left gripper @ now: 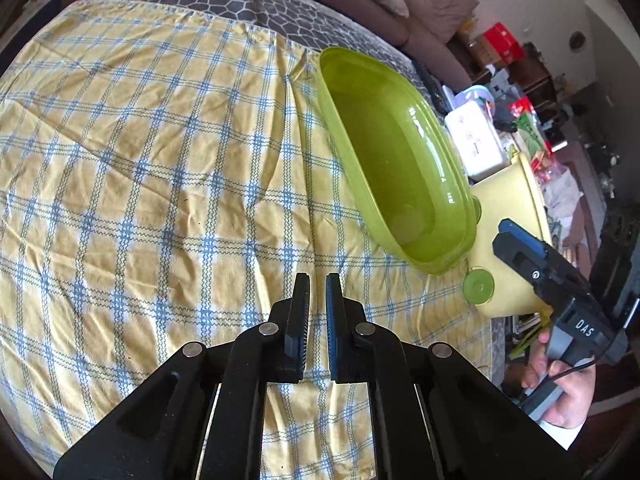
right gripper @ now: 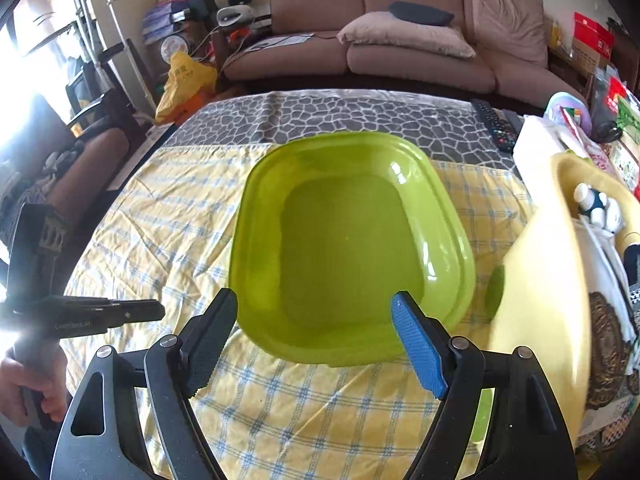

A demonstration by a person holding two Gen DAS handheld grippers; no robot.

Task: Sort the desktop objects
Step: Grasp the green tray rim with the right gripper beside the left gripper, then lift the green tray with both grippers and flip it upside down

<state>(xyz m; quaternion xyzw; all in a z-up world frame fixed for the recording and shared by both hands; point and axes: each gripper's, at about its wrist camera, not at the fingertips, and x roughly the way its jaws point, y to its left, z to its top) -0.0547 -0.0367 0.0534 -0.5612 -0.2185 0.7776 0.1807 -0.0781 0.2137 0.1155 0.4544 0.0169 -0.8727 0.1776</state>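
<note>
Two bins sit ahead of the wide-open, empty right gripper (right gripper: 316, 312), green bin (right gripper: 352, 240) dead ahead and empty, yellow bin (right gripper: 540, 280) off right holding stuff, left gripper (left gripper: 317, 304) pinched shut on nothing, so sorting's barely started and next probably means reaching right to grab something.

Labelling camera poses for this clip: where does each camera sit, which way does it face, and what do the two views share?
Left wrist: on the left hand-held gripper, tilted down across the yellow-and-blue checked cloth; its own shut fingers show, plus the right hand-held gripper and the hand holding it.
Right wrist: on the right hand-held gripper, tilted down at the empty green plastic basin, brown sofa beyond; open fingers show.
Shared: the green basin, checked cloth, pale yellow plastic tub.
</note>
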